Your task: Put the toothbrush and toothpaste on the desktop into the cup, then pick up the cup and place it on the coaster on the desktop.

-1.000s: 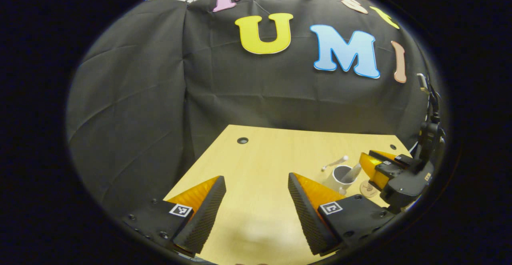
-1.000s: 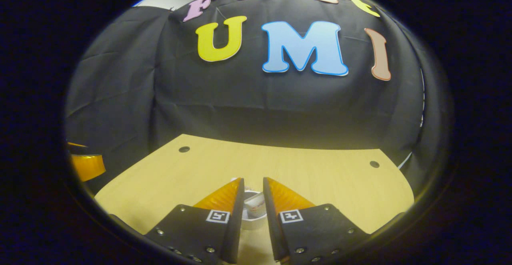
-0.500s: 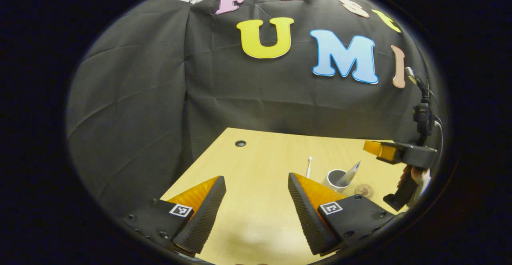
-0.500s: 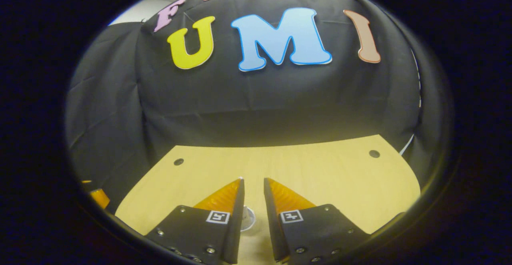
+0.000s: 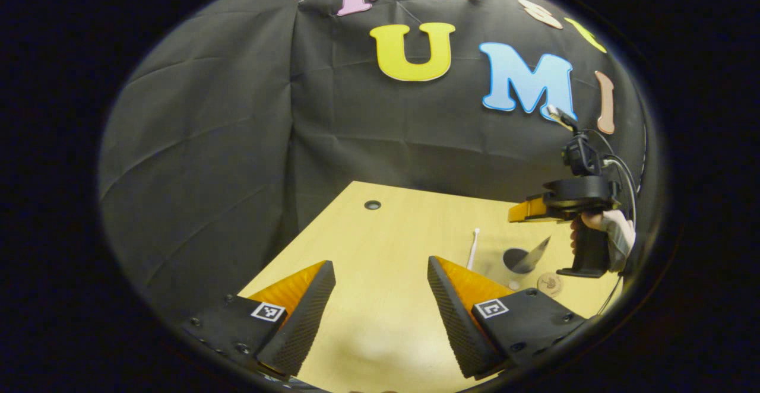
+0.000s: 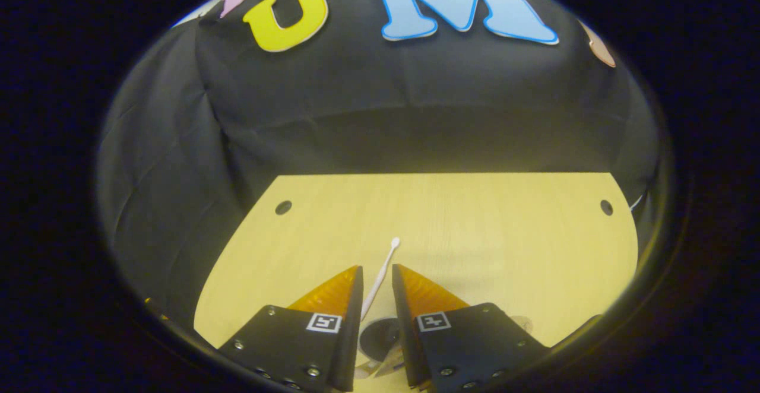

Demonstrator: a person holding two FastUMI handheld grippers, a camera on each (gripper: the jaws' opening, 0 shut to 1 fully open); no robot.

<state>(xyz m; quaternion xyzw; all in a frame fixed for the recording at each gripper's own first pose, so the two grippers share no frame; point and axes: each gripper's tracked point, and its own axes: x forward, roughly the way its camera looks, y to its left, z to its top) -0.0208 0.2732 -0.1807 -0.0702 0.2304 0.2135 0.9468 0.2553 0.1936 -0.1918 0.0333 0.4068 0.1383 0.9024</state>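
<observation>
A white cup (image 5: 514,260) stands on the wooden desktop (image 5: 386,233) with a toothpaste tube (image 5: 536,250) leaning out of it. Just left of the cup, a white toothbrush (image 5: 473,249) lies flat on the desk. A small round coaster (image 5: 549,283) sits to the cup's right. My right gripper (image 5: 518,215) hovers above the cup, held by a hand (image 5: 605,224). In the right gripper view its fingers (image 6: 375,269) stand a narrow gap apart and hold nothing, while the toothbrush (image 6: 386,259) and cup (image 6: 379,332) lie below them. My left gripper (image 5: 380,265) is wide open and empty, over the near left of the desk.
Black cloth walls close the booth behind and to the left of the desk. Two small dark holes (image 6: 283,207) (image 6: 605,207) mark the far corners of the desktop. Bare wood stretches between my left gripper and the toothbrush.
My right gripper has risen and drawn back from the cup, leaving the toothpaste standing in it. The toothbrush now shows below its fingers. The left gripper has barely moved.
</observation>
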